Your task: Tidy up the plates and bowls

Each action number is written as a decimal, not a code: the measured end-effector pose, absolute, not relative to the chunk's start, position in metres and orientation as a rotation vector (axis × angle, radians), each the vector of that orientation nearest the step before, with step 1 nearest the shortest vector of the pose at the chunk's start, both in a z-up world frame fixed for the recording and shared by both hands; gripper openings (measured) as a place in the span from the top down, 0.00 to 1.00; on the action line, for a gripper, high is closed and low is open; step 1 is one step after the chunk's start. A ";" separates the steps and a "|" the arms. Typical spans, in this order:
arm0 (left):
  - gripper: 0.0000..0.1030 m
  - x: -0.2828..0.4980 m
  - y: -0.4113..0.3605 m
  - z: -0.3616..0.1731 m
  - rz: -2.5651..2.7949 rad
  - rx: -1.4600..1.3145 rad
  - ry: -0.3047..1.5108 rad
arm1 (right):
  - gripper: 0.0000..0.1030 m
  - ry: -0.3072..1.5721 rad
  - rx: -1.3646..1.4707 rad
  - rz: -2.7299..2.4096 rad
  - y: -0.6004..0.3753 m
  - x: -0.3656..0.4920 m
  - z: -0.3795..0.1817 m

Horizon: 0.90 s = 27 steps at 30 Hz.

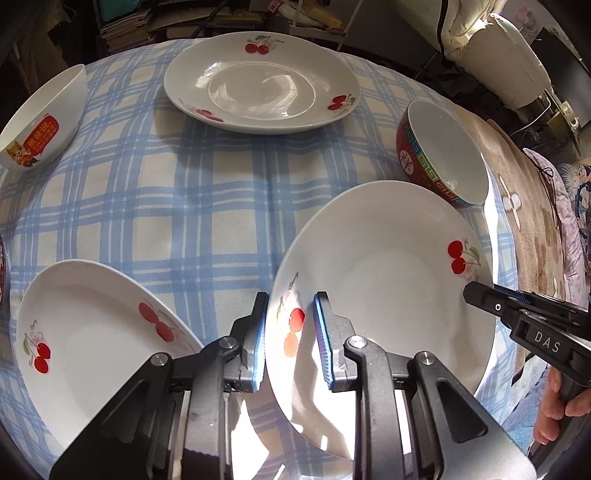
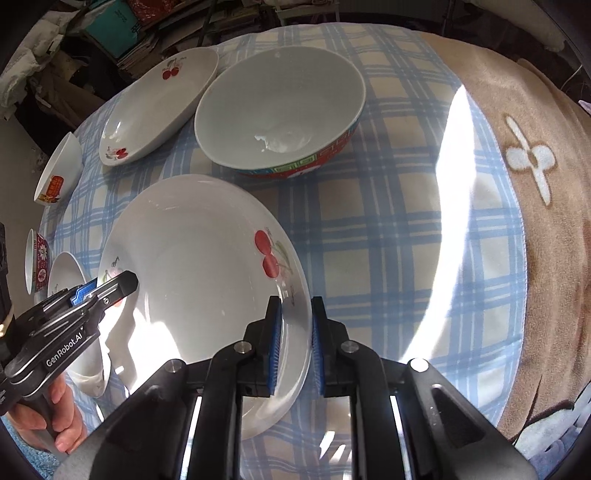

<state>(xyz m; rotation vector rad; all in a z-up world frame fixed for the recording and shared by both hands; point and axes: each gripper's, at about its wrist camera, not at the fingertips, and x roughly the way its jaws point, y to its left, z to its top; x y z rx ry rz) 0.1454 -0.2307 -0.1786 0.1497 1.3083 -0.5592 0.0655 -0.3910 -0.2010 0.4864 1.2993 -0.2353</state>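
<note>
A white cherry plate (image 1: 388, 280) lies on the checked tablecloth, and both grippers straddle its rim from opposite sides. My left gripper (image 1: 290, 332) has its blue pads on either side of the near rim, with a gap to the plate. My right gripper (image 2: 296, 343) brackets the right rim of the same plate (image 2: 199, 280) just as loosely; it shows at the right edge of the left wrist view (image 1: 480, 295). A second cherry plate (image 1: 92, 339) lies at the near left, a third (image 1: 258, 81) at the far side. A red-patterned bowl (image 1: 443, 155) stands behind the straddled plate.
A white bowl with a red label (image 1: 44, 122) stands at the far left. Another red-patterned bowl (image 2: 37, 258) sits at the table's left edge. A brown blanket (image 2: 517, 184) covers the right side. Stacked books and clutter (image 1: 125, 22) lie beyond the table.
</note>
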 end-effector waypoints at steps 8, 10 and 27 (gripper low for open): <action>0.79 0.151 -0.217 -0.150 -0.547 0.131 1.276 | 0.84 1.231 0.501 -0.210 -0.388 0.065 -0.181; 0.79 0.152 -0.206 -0.141 -0.540 0.120 1.267 | 0.84 1.209 0.494 -0.198 -0.385 0.069 -0.174; 0.79 0.151 -0.078 -0.093 -0.353 0.030 1.225 | 0.86 1.077 0.448 0.042 -0.281 0.102 -0.137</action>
